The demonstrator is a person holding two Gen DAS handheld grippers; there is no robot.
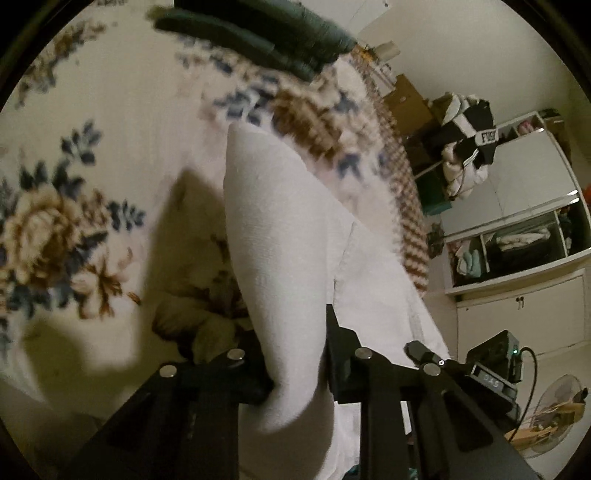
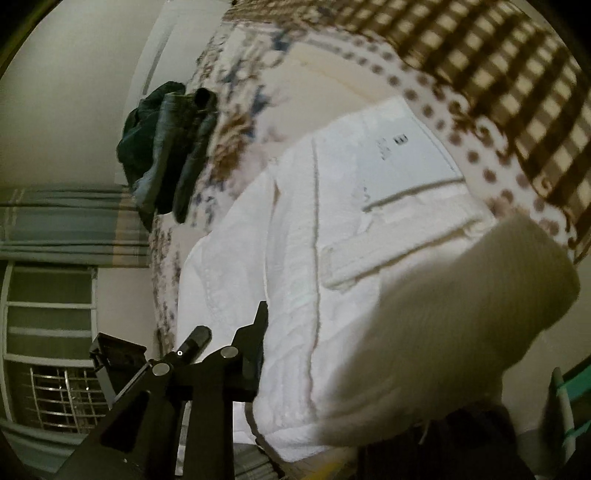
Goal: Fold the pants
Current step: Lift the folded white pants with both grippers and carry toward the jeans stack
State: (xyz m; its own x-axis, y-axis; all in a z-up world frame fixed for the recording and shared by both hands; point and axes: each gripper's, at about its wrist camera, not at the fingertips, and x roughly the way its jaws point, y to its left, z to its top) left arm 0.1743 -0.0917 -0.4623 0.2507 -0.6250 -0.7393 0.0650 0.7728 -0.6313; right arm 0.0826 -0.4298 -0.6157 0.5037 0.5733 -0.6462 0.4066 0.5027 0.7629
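White pants (image 1: 280, 229) lie on a floral bedspread (image 1: 74, 166), with one part lifted into a raised fold. My left gripper (image 1: 295, 365) is shut on that fold, and the cloth runs between its two black fingers (image 1: 255, 373) towards the camera. In the right wrist view the white pants (image 2: 332, 221) spread across the bed, waistband and label at the far end. My right gripper (image 2: 295, 369) is shut on a lifted edge of the pants. Only its left finger (image 2: 255, 350) shows. The other finger is hidden behind a blurred flap of cloth (image 2: 443, 325) close to the lens.
A stack of folded dark green clothes (image 1: 258, 33) sits at the far side of the bed, and the stack (image 2: 162, 147) also shows in the right wrist view. A brown checked blanket (image 2: 498, 74) borders the bed. White shelves (image 1: 517, 221), a clothes pile (image 1: 465, 147) and a fan (image 1: 554, 413) stand beyond.
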